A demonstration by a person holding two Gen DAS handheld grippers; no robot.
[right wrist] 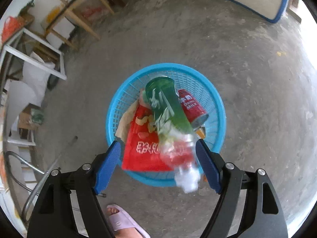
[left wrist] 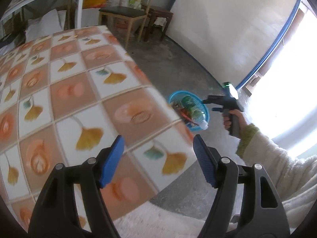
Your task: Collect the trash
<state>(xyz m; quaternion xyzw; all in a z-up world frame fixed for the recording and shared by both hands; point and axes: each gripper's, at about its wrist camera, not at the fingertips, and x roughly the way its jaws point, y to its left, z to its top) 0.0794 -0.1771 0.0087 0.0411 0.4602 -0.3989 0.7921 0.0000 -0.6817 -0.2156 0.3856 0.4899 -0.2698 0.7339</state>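
A blue mesh basket (right wrist: 168,66) stands on the concrete floor. It holds a green plastic bottle (right wrist: 166,103), a red can (right wrist: 190,105), a red snack bag (right wrist: 142,148) and brown paper. My right gripper (right wrist: 157,144) hangs open just above it. The bottle's blurred clear neck and white cap lie between the fingers, close to the right pad, with no pad pressing on it. In the left wrist view the basket (left wrist: 174,95) sits beyond the table corner, under the right gripper (left wrist: 211,105) held by a hand (left wrist: 235,119). My left gripper (left wrist: 158,140) is open and empty over the table (left wrist: 79,91).
The table carries a tiled leaf-pattern cloth. A wooden chair (left wrist: 122,11) and a dark stool (left wrist: 158,17) stand by the far wall. A white board with a blue edge (left wrist: 237,29) leans there. A foot in a pink slipper (right wrist: 120,220) is near the basket, metal tubing (right wrist: 31,178) to its left.
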